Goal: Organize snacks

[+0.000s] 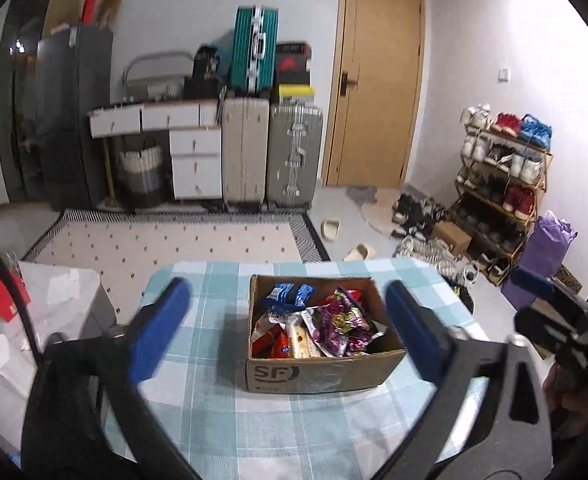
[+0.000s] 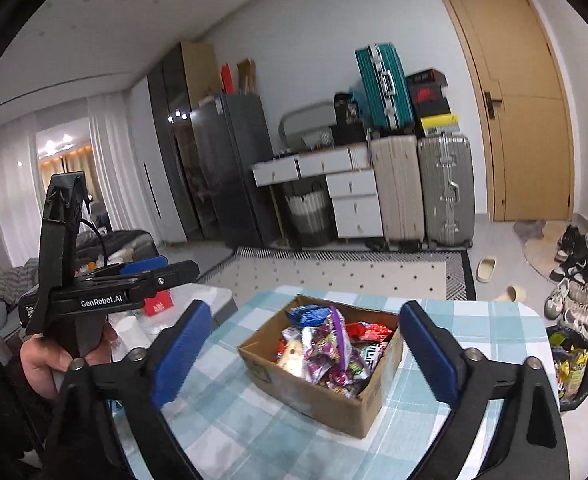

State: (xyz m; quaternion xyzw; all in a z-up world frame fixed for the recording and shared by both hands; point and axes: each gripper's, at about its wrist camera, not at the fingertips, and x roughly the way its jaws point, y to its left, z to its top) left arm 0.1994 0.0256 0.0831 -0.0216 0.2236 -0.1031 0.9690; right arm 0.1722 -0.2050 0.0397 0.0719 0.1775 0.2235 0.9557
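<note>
So the cardboard box (image 1: 318, 372) of snacks (image 1: 330, 320) sits mid-table on the checked cloth (image 1: 214, 420), long side running left-right, mouth up. Left gripper (image 1: 290, 332) and right gripper (image 2: 306, 354) both hang spread wide, nothing between them.

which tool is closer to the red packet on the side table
Left. The left tool hovers open before the snack box, on the red packet's side; the right tool hovers open farther away.

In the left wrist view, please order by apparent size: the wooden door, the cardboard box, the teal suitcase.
1. wooden door
2. cardboard box, though it is nearest the camera
3. teal suitcase
</note>
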